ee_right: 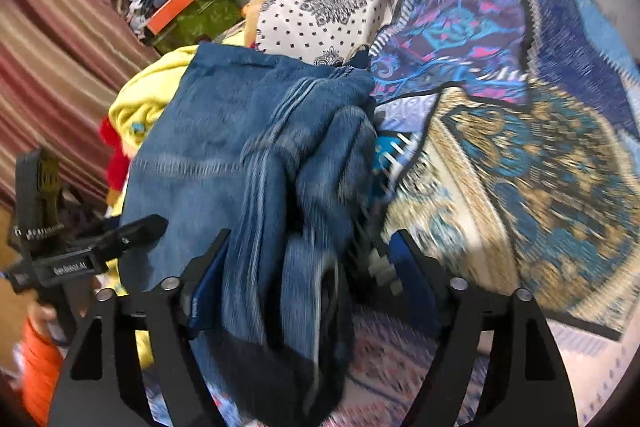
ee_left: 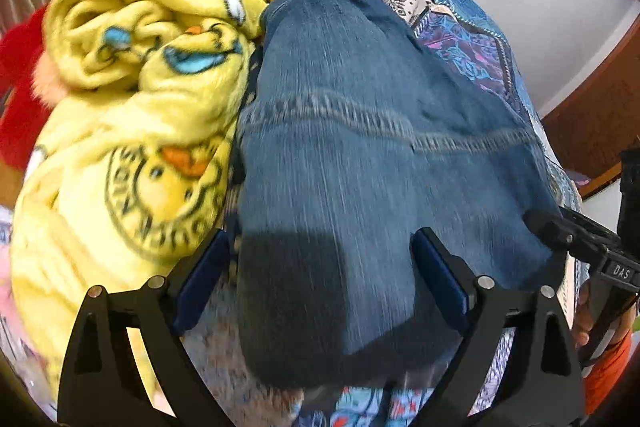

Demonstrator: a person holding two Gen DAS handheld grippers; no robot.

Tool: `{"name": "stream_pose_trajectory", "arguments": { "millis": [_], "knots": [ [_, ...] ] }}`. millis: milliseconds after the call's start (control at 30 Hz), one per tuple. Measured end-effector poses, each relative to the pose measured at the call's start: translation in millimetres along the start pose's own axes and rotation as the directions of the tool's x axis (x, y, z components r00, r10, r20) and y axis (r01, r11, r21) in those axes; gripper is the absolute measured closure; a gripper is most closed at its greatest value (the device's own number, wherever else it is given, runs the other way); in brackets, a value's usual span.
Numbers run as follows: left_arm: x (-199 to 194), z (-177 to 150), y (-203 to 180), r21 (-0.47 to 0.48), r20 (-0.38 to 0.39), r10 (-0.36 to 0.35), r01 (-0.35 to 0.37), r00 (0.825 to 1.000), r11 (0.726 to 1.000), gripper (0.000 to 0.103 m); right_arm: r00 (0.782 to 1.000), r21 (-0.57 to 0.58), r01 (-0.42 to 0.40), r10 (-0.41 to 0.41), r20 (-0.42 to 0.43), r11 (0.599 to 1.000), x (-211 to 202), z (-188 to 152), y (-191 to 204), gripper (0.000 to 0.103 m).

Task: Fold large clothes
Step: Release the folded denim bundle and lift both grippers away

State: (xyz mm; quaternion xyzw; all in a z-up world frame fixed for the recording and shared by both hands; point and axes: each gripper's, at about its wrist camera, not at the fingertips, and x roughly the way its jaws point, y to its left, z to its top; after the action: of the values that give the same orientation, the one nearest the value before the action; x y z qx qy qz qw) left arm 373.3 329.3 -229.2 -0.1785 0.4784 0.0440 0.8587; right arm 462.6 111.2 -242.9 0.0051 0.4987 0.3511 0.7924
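Note:
A blue denim garment lies on a patterned bedspread. In the left wrist view it runs away from me, flat with a stitched seam across it. My left gripper is open, its jaws spread wide over the near end of the denim. In the right wrist view the denim is bunched into folds on its right side. My right gripper is open with the bunched denim between its jaws. Each gripper shows at the edge of the other's view, the right and the left.
A yellow fleece blanket with a duck print lies heaped left of the denim, with a red cloth beyond it. A pile of items with an orange box sits at the far end. Striped curtain hangs left.

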Motion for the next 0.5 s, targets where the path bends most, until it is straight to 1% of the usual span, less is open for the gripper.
{"name": "stream_pose_trajectory", "arguments": {
  "millis": [33,100,167,233,267,367,433,467,500],
  "knots": [
    [2.1,-1.5,5.0,0.000,-0.007,0.004,-0.004,1.000,1.000,0.007,1.000,-0.005,0.010,-0.010,-0.004,1.000,-0.4,0.0,0.7,0.022],
    [-8.3,-18.3,3.9,0.005,-0.029,0.025,-0.025,0.999,1.000,0.007,1.000,-0.013,0.023,-0.023,-0.015,1.000,-8.6,-10.4,1.1,0.022],
    [-24.0,-34.8,-0.8,0.025,-0.023,0.060,-0.059,0.998,0.998,0.007,0.998,-0.014,0.049,-0.050,-0.028,0.999,-20.6,-19.9,3.5,0.022],
    [-41.8,-45.9,-9.1,0.055,0.000,0.088,-0.088,0.996,0.995,0.007,0.998,-0.021,0.058,-0.058,-0.009,0.998,-35.1,-24.6,9.1,0.022],
    [-55.5,-50.8,-15.1,0.072,0.027,0.099,-0.100,0.995,0.992,0.007,0.998,-0.028,0.056,-0.055,0.014,0.998,-47.8,-26.9,14.2,0.022],
    [-97.2,-57.3,-34.3,0.113,0.115,0.092,-0.105,0.989,0.988,0.007,0.995,-0.040,0.032,-0.028,0.097,0.999,-88.2,-28.2,30.6,0.022],
    [-136.9,-63.3,-50.5,0.144,0.200,0.079,-0.109,0.977,0.983,0.007,0.986,-0.051,0.018,-0.010,0.166,0.999,-119.1,-27.4,44.3,0.022],
    [-158.1,-65.7,-59.4,0.161,0.249,0.068,-0.111,0.966,0.981,0.007,0.979,-0.060,0.010,0.003,0.205,0.998,-136.5,-27.7,52.5,0.022],
    [-179.0,-66.8,-69.3,0.175,0.304,0.056,-0.113,0.951,0.978,0.007,0.969,-0.070,-0.003,0.021,0.246,0.998,-154.1,-29.0,61.4,0.022]
  ]
}}
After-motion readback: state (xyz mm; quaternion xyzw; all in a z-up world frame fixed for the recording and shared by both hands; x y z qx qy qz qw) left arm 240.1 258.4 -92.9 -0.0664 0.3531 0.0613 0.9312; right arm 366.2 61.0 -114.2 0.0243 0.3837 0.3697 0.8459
